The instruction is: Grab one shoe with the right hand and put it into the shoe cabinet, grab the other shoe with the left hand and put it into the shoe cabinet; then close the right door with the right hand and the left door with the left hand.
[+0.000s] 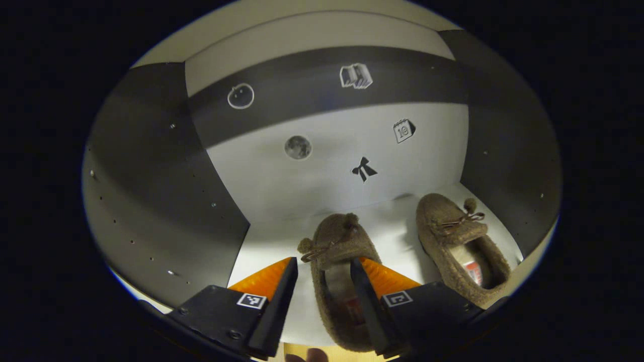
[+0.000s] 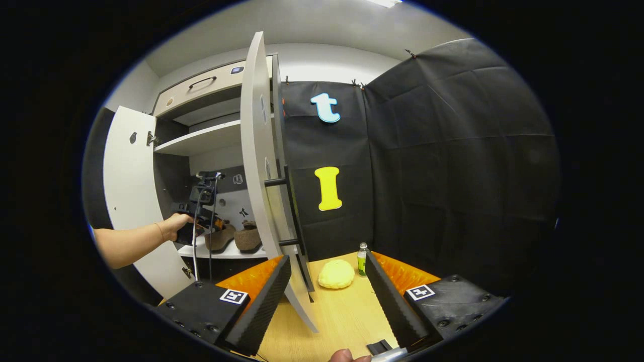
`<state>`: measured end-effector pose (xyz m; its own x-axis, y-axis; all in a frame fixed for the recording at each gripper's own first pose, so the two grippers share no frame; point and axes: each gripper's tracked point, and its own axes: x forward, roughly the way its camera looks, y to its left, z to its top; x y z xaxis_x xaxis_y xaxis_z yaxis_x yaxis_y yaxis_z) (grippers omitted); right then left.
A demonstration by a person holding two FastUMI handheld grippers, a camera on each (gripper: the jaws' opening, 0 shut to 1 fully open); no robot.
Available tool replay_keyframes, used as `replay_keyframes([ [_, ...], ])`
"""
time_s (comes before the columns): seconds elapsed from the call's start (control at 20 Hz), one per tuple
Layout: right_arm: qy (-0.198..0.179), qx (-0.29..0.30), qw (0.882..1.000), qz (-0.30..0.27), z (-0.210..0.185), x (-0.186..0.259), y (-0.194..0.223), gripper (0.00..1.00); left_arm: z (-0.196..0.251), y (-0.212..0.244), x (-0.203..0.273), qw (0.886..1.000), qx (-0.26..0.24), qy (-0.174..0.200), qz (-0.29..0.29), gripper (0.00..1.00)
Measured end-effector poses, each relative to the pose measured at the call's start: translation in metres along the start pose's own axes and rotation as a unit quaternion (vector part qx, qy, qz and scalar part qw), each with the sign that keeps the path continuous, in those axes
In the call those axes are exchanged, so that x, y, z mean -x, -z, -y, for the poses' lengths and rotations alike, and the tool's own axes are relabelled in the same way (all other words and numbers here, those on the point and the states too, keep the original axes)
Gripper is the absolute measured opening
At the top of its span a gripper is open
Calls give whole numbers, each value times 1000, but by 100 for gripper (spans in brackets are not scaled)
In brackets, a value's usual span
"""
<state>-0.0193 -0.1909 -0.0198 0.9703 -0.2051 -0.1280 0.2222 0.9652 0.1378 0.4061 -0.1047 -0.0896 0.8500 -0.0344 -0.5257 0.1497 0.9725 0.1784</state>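
In the left gripper view, we see the left gripper (image 1: 324,269) inside the shoe cabinet (image 1: 151,201), fingers spread wide astride the near slipper (image 1: 339,251) without pressing on it. The second slipper (image 1: 460,236) lies just beside it on the same shelf (image 1: 261,246). In the right gripper view, the right gripper (image 2: 327,266) stands wide open, empty, at the open right door (image 2: 256,151); the left door (image 2: 126,186) is open too.
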Motion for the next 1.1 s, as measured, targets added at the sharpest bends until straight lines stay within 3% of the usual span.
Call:
replay_keyframes([
  [0.05,0,-2,1000,-1,2,-1,-1,98,-1,-3,10,1000,4,3,14,73],
  [0.15,0,-3,1000,-2,6,-4,-4,98,-4,-9,28,999,20,1,41,90],
  [0.25,5,2,1000,7,13,-10,-11,98,-10,-18,53,997,36,-2,73,94],
  [0.55,-13,7,999,31,20,-37,-35,100,-7,-33,164,979,77,18,186,94],
  [0.75,-21,12,999,32,21,-57,-45,98,-5,-15,234,970,68,12,232,98],
  [0.85,-31,15,999,33,16,-66,-49,98,0,-4,263,968,70,19,240,91],
  [1.1,-42,12,998,36,7,-80,-50,98,10,30,315,968,80,22,236,94],
])
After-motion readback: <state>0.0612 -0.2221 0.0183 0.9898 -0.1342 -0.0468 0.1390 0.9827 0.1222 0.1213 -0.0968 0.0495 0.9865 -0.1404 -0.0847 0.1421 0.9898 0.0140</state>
